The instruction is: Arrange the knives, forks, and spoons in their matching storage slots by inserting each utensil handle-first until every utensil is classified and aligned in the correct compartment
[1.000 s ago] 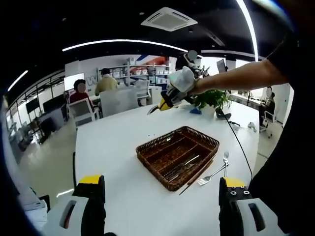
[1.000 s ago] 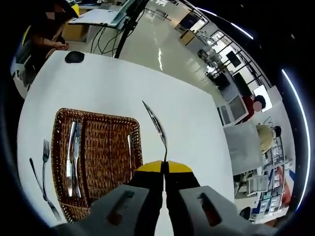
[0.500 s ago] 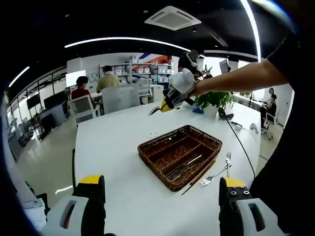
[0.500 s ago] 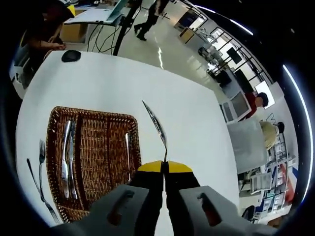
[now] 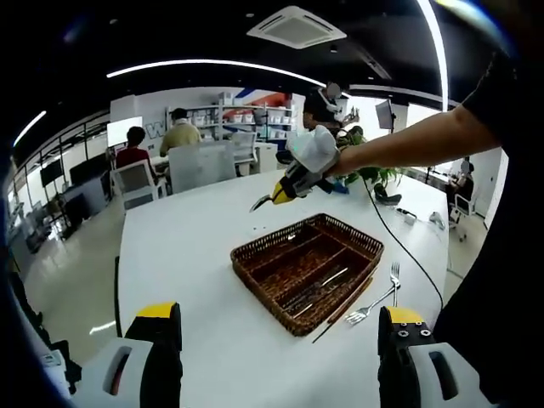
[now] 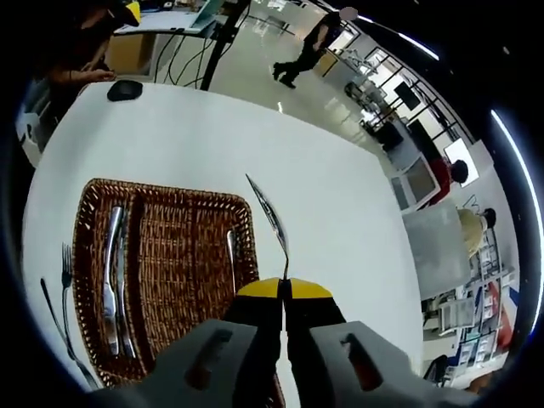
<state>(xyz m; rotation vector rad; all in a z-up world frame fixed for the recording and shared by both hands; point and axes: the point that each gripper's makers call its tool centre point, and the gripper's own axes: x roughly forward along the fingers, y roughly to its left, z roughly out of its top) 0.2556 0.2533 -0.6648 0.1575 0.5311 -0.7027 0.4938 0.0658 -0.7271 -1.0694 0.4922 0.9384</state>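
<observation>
Silver metal spoon (image 6: 269,214) clamped by its handle between the yellow-tipped jaws of the right gripper (image 6: 283,289), bowl pointing toward 12 o'clock, held in the air above the white tabletop (image 6: 331,204) just off the right-hand edge of the brown woven wicker cutlery tray (image 6: 170,280). Same right gripper (image 5: 283,192) visible in the left gripper view at 12 o'clock, above the tray's (image 5: 308,270) far corner, spoon tip (image 5: 257,204) angled down toward 9 o'clock. Left gripper (image 5: 279,327) spread wide and holding nothing, jaws low at 7 and 5 o'clock over bare table (image 5: 187,255). Inside the tray, two silver knives (image 6: 115,276) side by side in the left slot, one slim utensil (image 6: 231,262) in the right slot. On the table, touching distance from the tray's left edge at 8 o'clock in the right gripper view, a silver fork (image 6: 67,280) and a dark thin-handled utensil (image 6: 56,327). Farther out, a black oval object (image 6: 125,89) at 11 o'clock near the table's edge.
</observation>
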